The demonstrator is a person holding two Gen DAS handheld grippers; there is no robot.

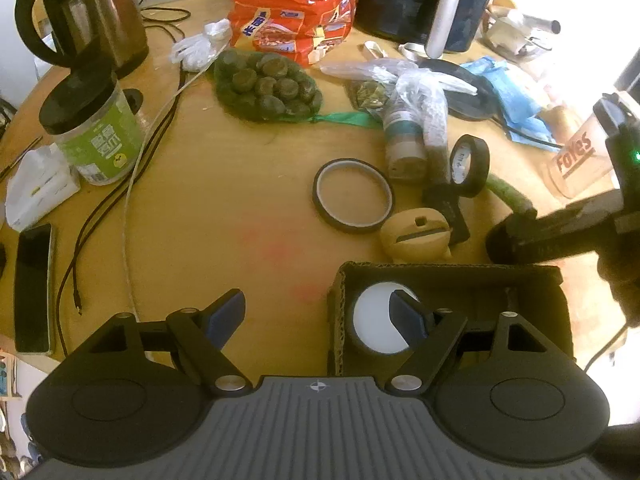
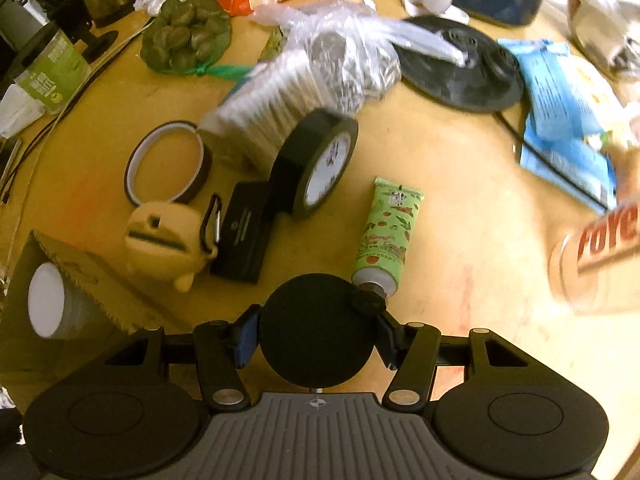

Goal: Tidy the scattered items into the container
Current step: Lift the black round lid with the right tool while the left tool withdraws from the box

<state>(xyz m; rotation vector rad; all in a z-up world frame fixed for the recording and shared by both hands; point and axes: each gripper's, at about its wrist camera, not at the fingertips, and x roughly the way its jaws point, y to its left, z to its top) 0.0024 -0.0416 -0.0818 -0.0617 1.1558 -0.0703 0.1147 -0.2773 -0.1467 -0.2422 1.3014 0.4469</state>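
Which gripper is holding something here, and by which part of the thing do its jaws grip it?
The right gripper holds a black round disc by its opposite side edges. The left gripper holds nothing.

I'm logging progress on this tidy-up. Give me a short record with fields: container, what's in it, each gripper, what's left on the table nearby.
container: cardboard box, open top
contents: white-topped round item; the rest is hidden
left gripper: open, empty, its right finger over the box
right gripper: shut on a black round disc
left out: green tube, black tape roll, thin tape ring, tan figurine, black case
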